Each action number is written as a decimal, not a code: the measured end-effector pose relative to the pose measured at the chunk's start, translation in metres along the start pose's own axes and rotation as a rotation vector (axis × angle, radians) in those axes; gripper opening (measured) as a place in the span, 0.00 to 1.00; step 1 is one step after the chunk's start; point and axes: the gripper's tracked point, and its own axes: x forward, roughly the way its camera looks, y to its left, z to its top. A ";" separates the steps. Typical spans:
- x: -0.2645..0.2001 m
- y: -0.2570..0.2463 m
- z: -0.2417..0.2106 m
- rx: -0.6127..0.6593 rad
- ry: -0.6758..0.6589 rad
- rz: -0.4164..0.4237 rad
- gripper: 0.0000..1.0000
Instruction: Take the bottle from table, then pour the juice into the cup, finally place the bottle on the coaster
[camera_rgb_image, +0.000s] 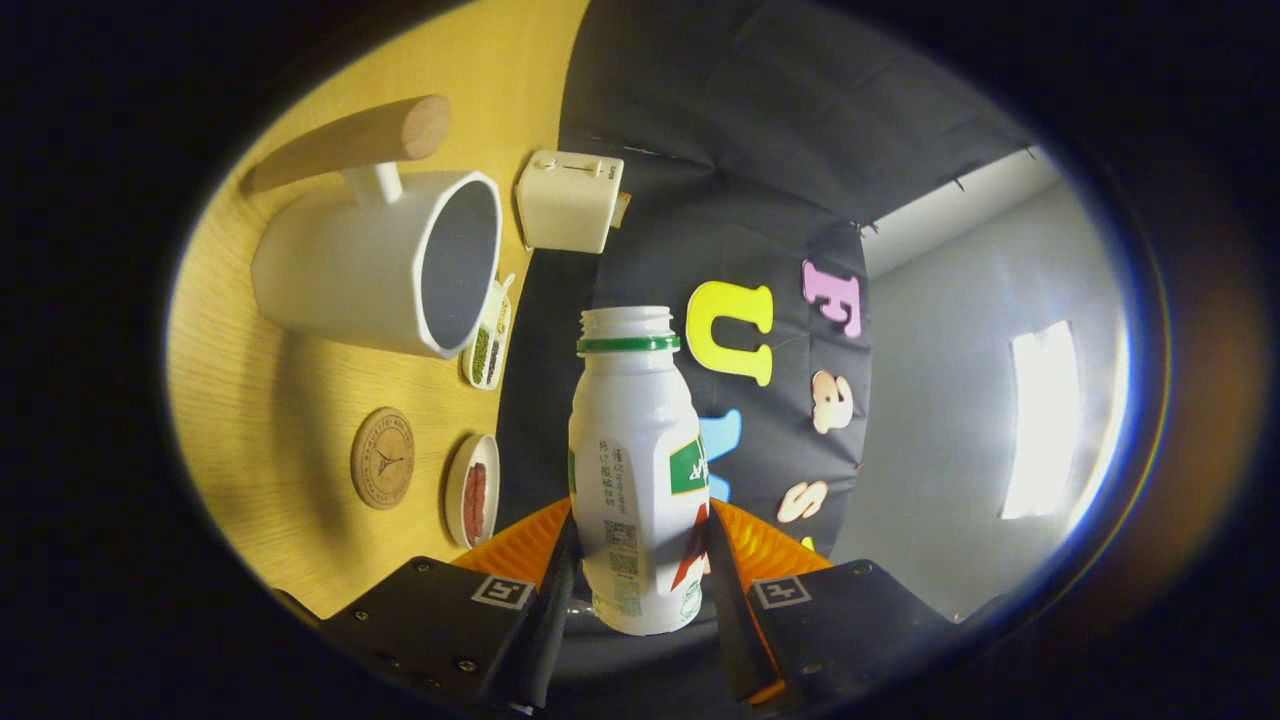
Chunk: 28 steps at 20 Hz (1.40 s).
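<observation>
gripper (638, 560): clamped on bottle, both fingers pressing its lower body from either side
bottle (634, 470): white, green neck ring, cap off, mouth open; held between fingers, off the table, seen against booth wall
cup (385, 265): white, wooden handle (352, 143), on the table (250, 430), beyond the fingers; open mouth facing toward bottle
coaster (382, 457): round, wooden, bare, on table near the cup
small dishes: one (473, 490) with red stuff just beside coaster, another (489, 345) touching cup rim
white box (568, 200): at table edge, just past cup
</observation>
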 end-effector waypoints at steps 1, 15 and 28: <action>-0.001 0.003 -0.002 0.049 0.012 0.015 0.65; -0.007 0.033 -0.017 0.945 0.161 0.247 0.65; 0.042 0.037 0.003 1.427 0.157 0.376 0.65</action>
